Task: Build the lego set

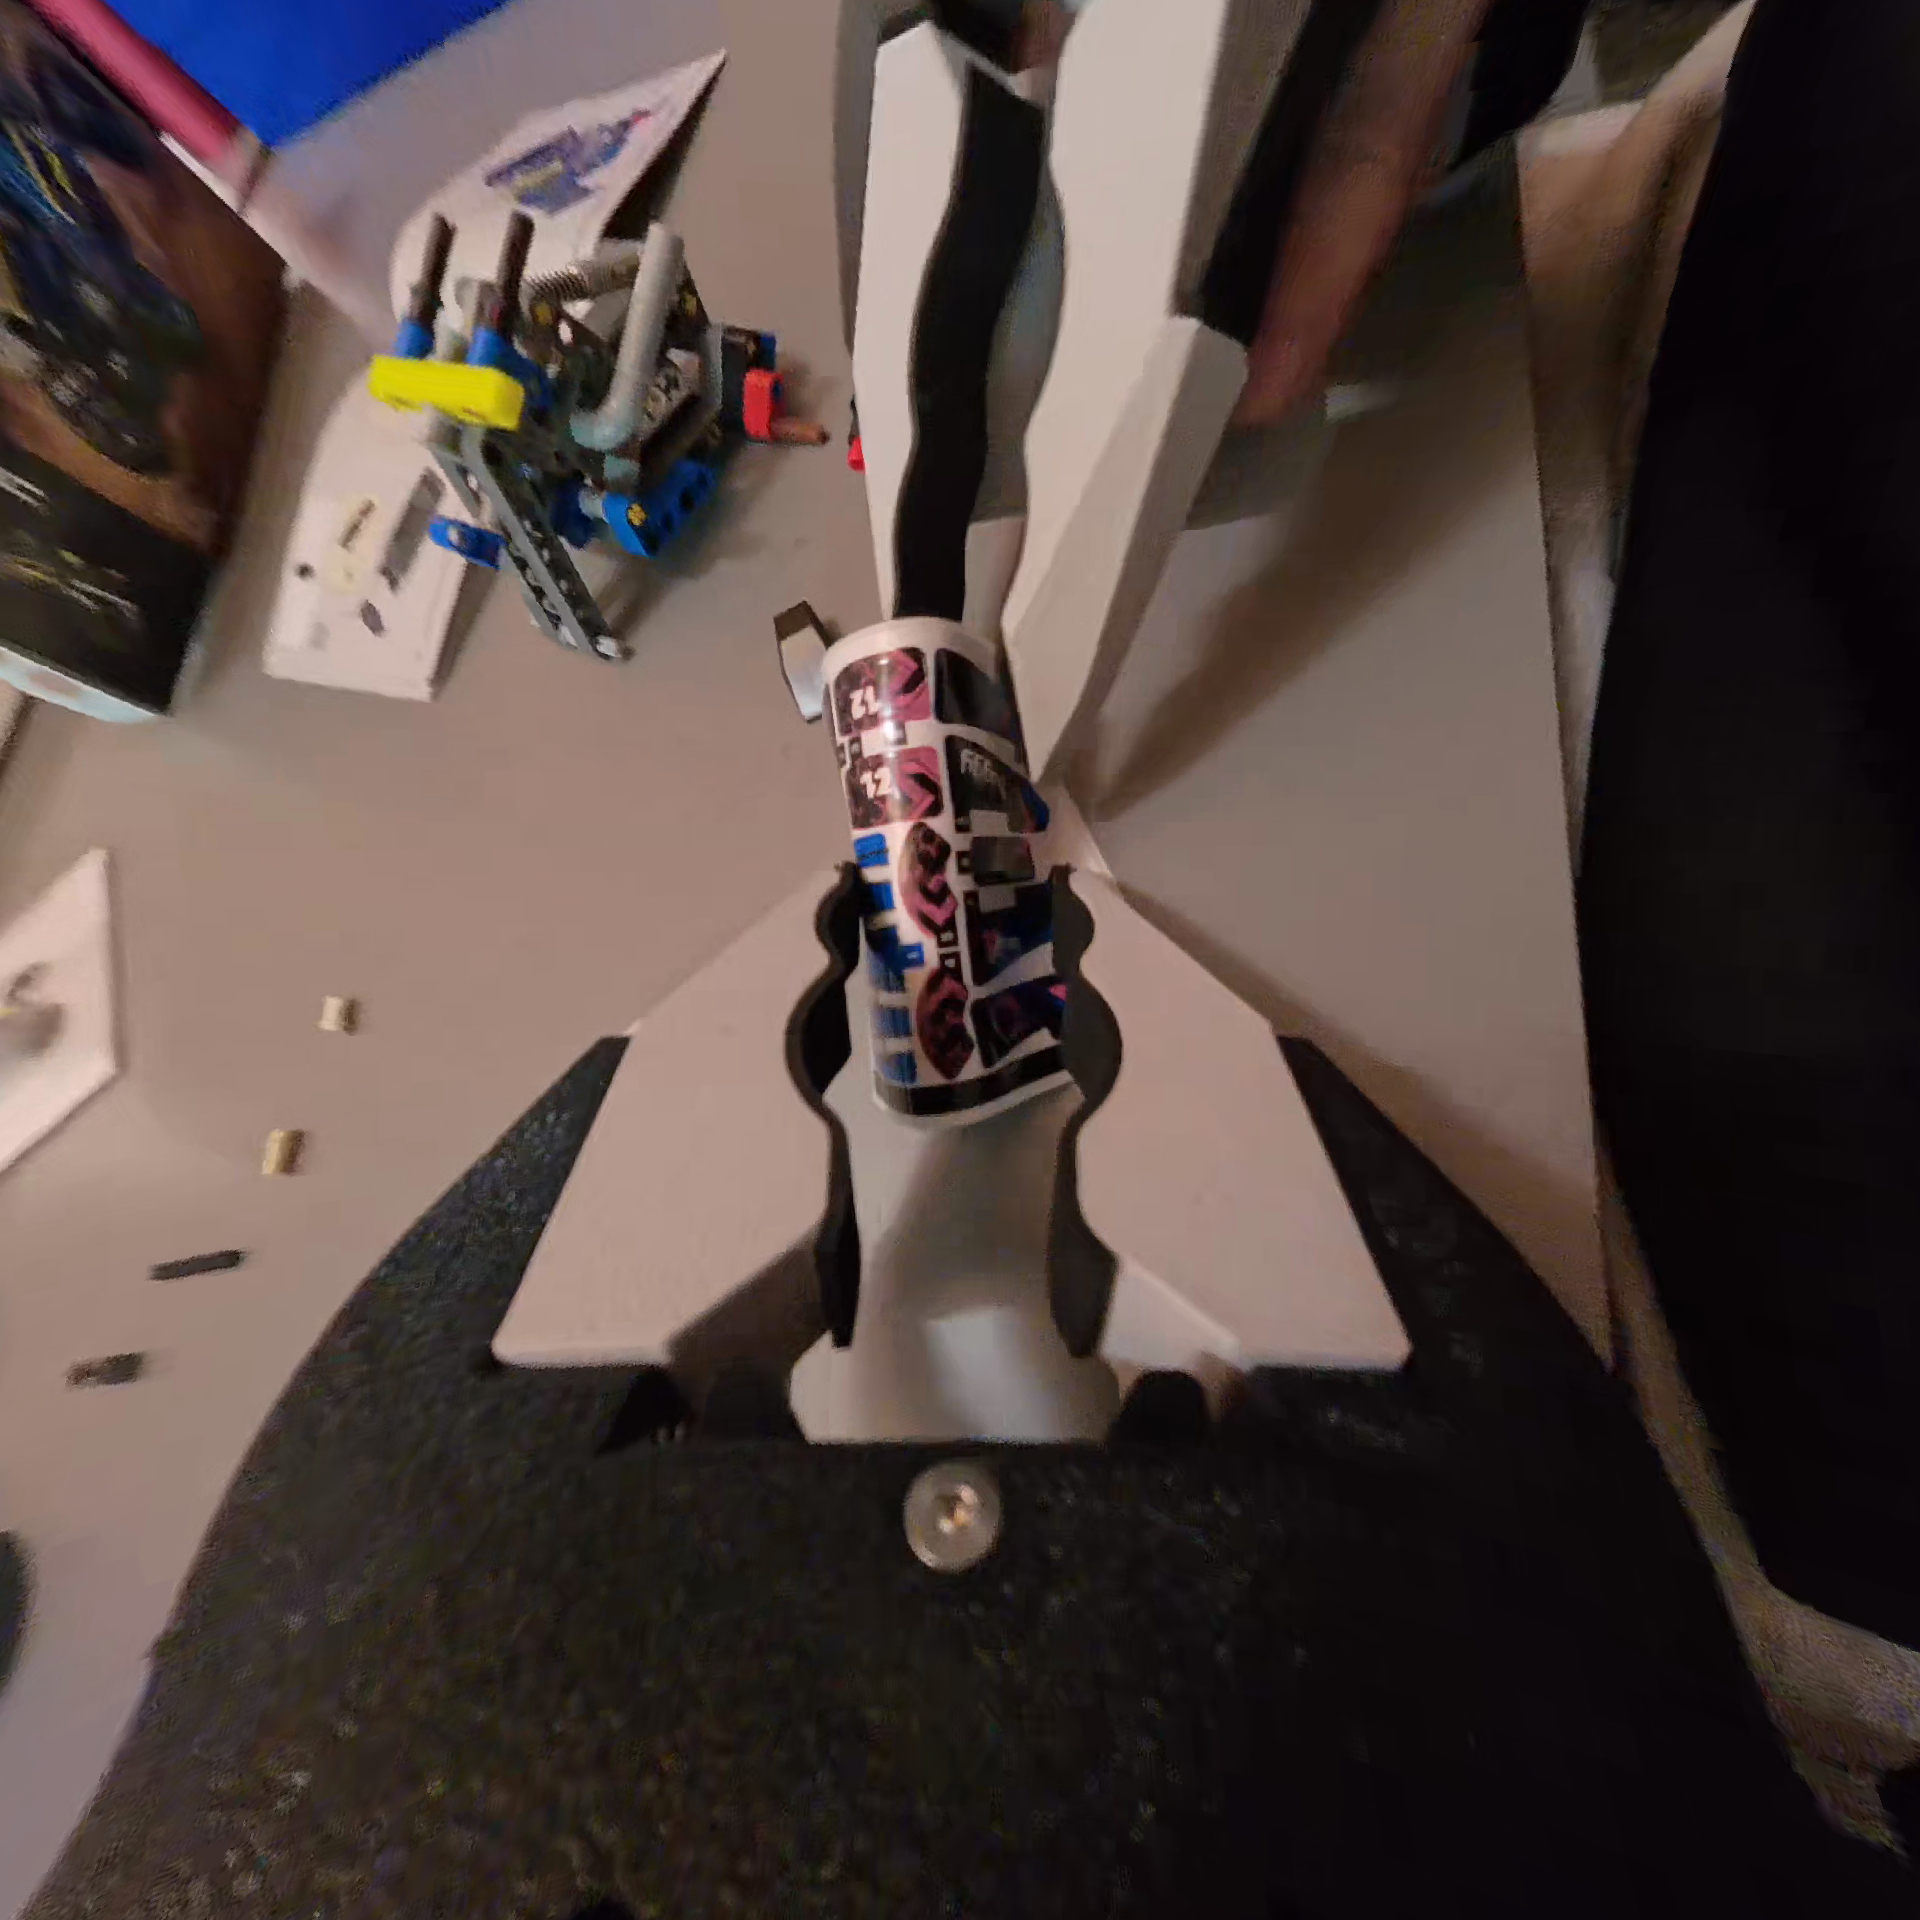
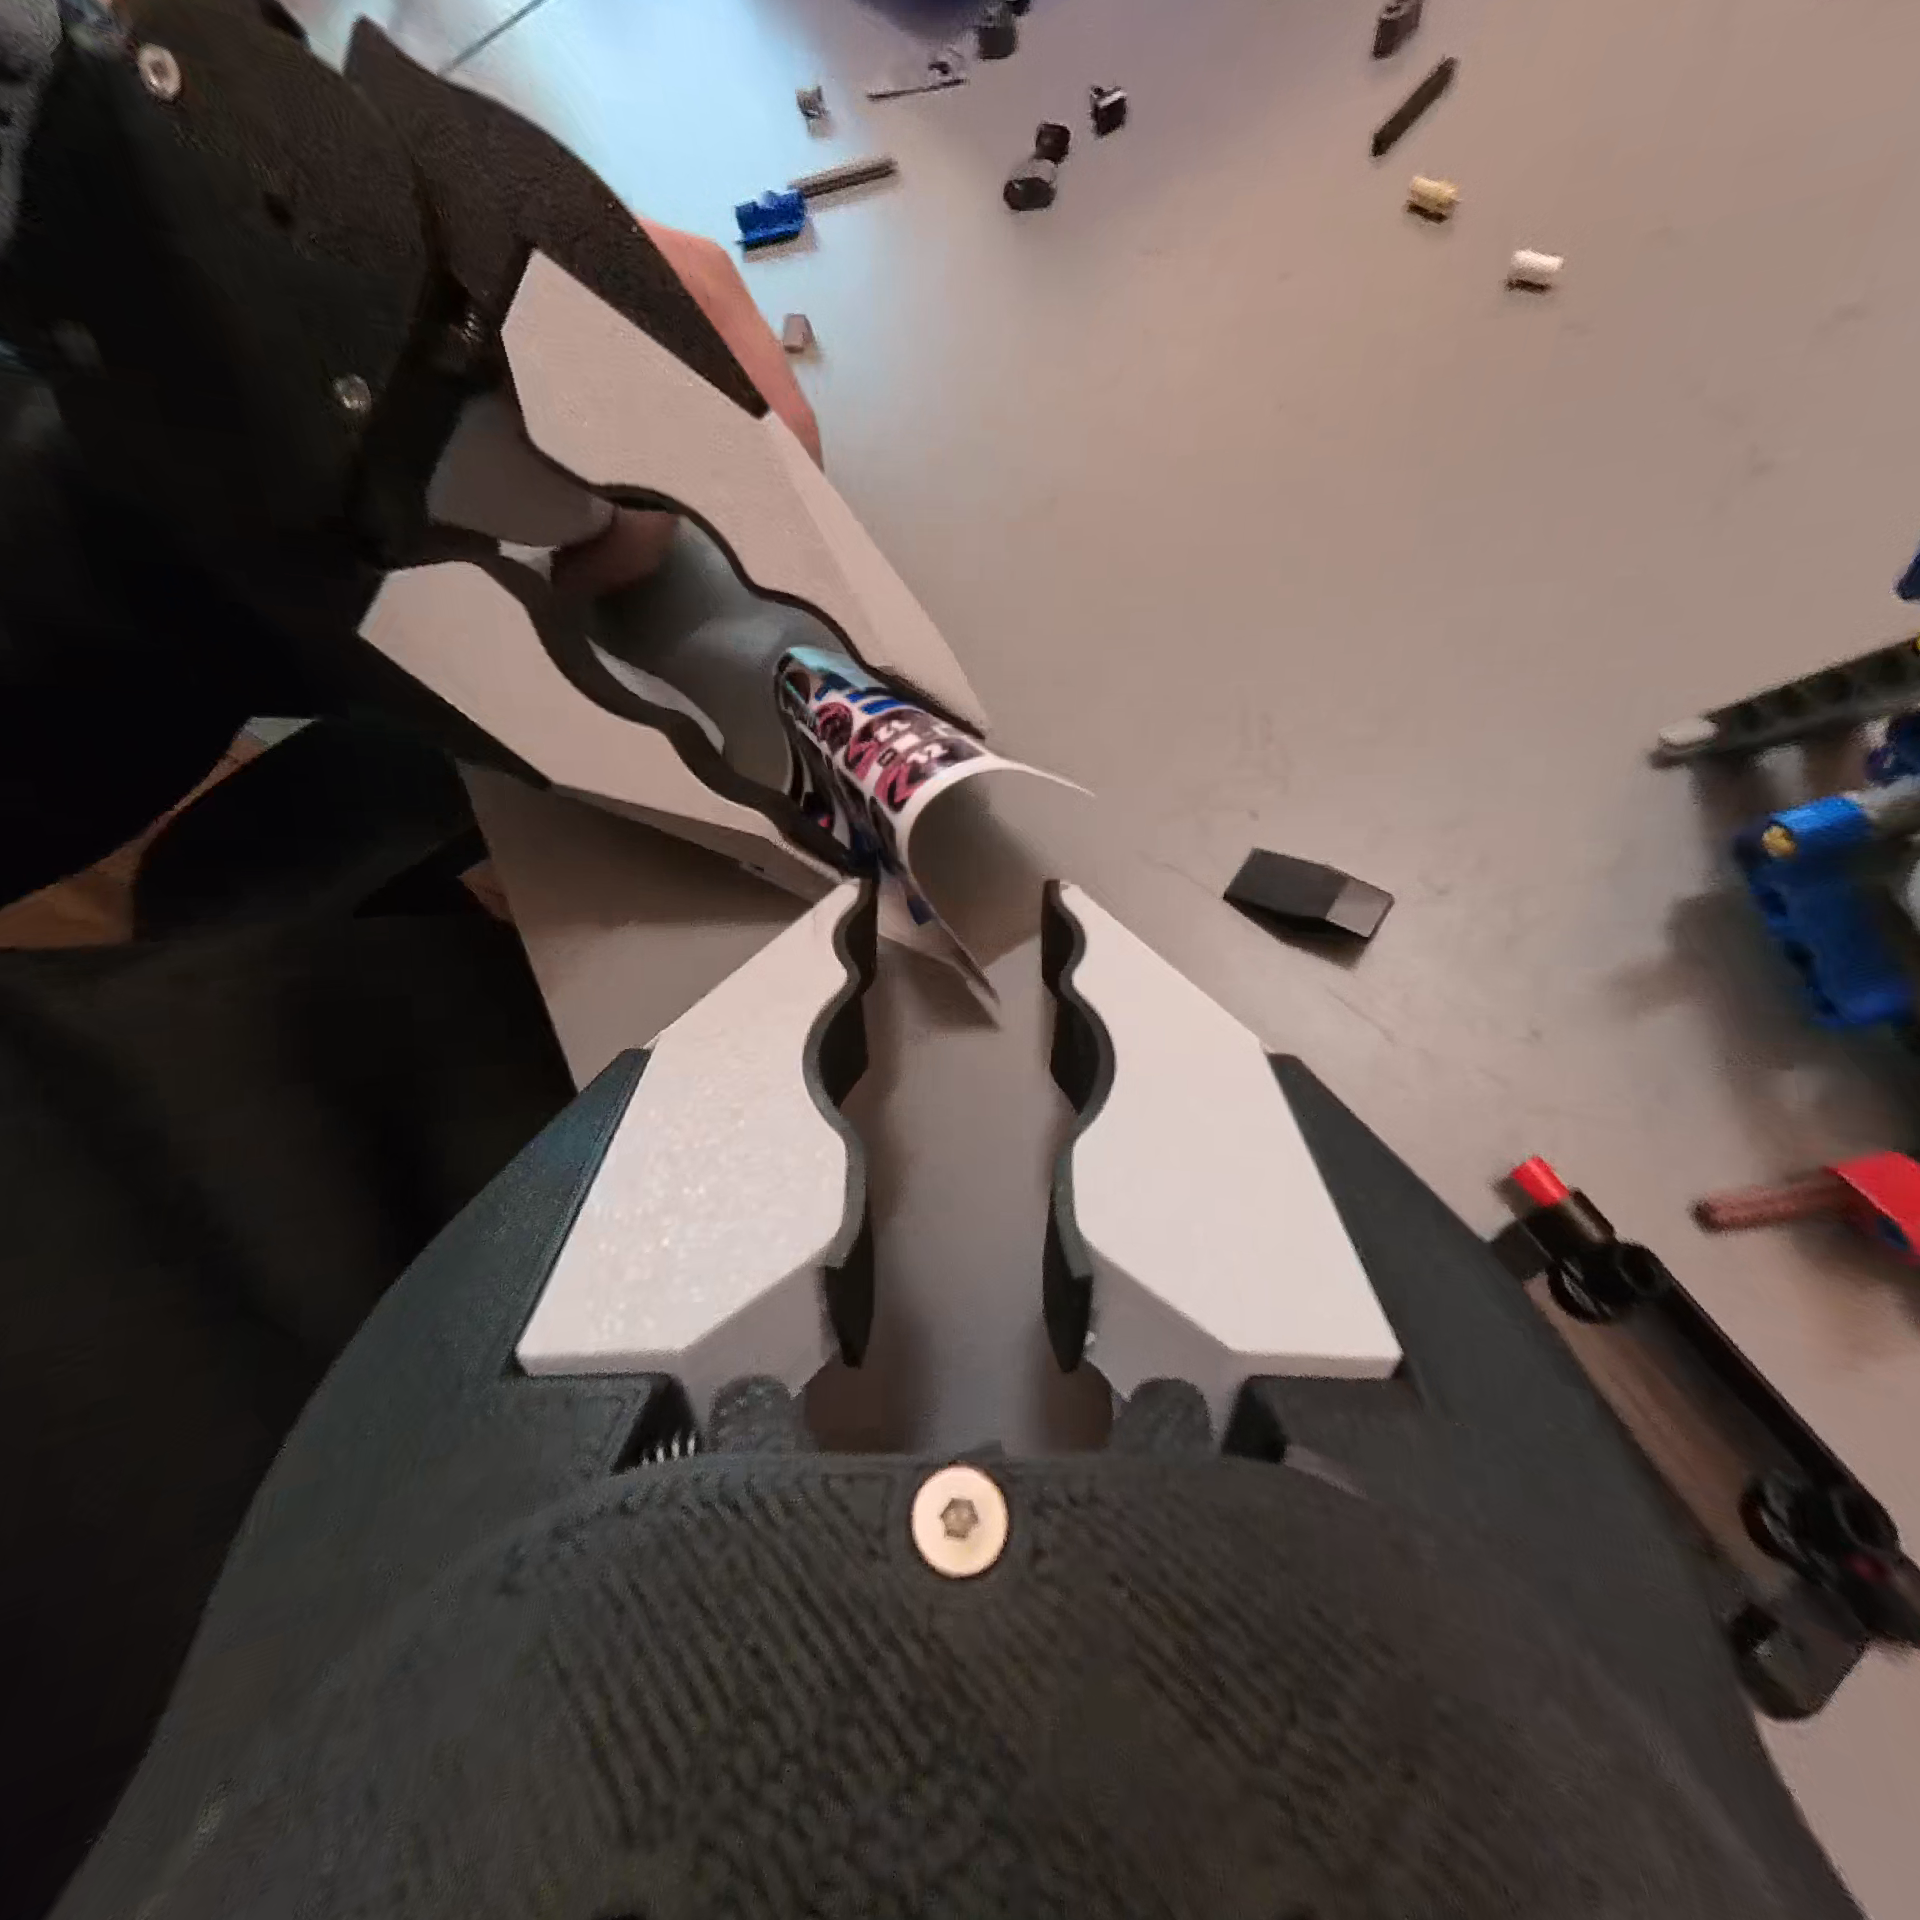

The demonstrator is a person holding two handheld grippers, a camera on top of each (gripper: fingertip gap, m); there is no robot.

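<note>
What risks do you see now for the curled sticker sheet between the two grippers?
1. The left gripper squeezes the curled sticker sheet from both sides; it may crease.
2. The right gripper stands open around the sheet's far end; closing there could flatten it.
3. Small parts on the table could be knocked.

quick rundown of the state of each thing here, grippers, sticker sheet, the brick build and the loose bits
left gripper: shut on the sticker sheet
sticker sheet: curled into a roll, off the table
right gripper: open, sheet's far end between its tips
brick model: part-built, standing on the booklet
black tile: loose, flat on table
</note>
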